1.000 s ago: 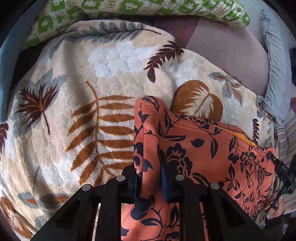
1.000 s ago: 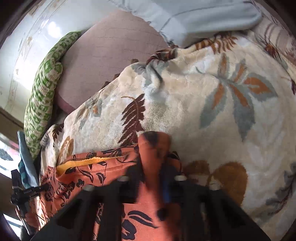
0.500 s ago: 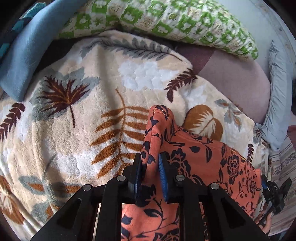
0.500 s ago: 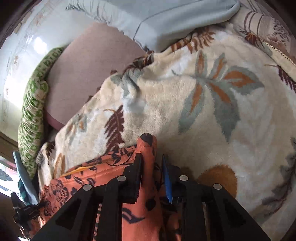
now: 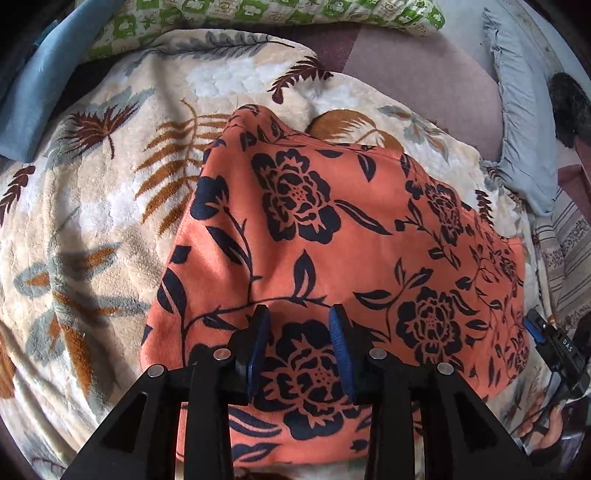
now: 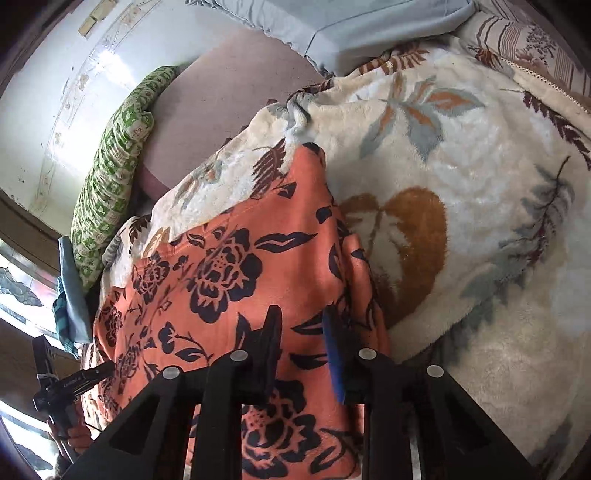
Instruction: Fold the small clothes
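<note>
Bed surface is covered by a cream fleece blanket (image 5: 110, 206) with a brown, rust and grey leaf print; bare mauve mattress (image 5: 413, 74) shows beyond it. A green-and-white patterned pillow (image 5: 258, 11) lies along the far edge, a pale blue pillow (image 5: 524, 122) at the right, a blue cloth (image 5: 29, 96) at the left. No containers in view. The orange garment (image 5: 332, 236), printed with dark navy roses and leaves, lies spread flat on the blanket in a rough rectangle, top layer smooth, one far corner slightly peaked; a second layer edge shows along its right side in the right wrist view. Left hand-held gripper (image 5: 299, 343): jaws apart, nothing between them, above the garment's near edge. Right hand-held gripper (image 6: 301, 343): jaws likewise apart, gripping nothing, over the garment's near right part.
</note>
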`<action>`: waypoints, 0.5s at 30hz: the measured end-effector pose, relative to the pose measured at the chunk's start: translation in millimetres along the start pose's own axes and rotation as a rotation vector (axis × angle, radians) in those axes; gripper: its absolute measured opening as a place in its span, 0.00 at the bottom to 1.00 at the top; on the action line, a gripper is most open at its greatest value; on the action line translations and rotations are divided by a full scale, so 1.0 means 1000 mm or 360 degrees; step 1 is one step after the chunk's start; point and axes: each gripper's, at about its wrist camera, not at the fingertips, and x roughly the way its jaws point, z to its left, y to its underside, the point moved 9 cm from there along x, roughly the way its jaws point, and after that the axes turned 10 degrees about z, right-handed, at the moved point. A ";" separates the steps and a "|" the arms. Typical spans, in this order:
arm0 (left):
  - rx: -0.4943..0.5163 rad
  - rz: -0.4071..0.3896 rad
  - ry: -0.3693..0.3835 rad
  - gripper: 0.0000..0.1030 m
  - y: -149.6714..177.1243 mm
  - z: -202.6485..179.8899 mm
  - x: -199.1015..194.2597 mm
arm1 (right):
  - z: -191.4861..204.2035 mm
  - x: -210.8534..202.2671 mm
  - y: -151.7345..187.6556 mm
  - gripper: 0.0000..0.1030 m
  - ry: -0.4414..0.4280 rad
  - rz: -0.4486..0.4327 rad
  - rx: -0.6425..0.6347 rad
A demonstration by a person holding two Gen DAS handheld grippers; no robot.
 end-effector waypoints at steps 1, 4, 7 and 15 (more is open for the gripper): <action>0.0009 0.0005 0.0022 0.39 0.005 -0.002 -0.008 | 0.009 -0.009 0.002 0.41 0.0005 -0.0018 -0.0033; -0.0035 -0.0054 -0.0064 0.72 0.017 0.007 -0.029 | 0.035 -0.026 0.017 0.73 0.0082 -0.0047 -0.0179; -0.0091 -0.0137 -0.0090 0.72 0.037 0.014 -0.050 | 0.060 -0.026 0.044 0.83 0.0205 -0.0003 -0.0327; -0.0130 -0.0310 -0.0221 0.72 0.085 0.024 -0.083 | 0.090 0.016 0.109 0.83 0.0563 0.0288 -0.0493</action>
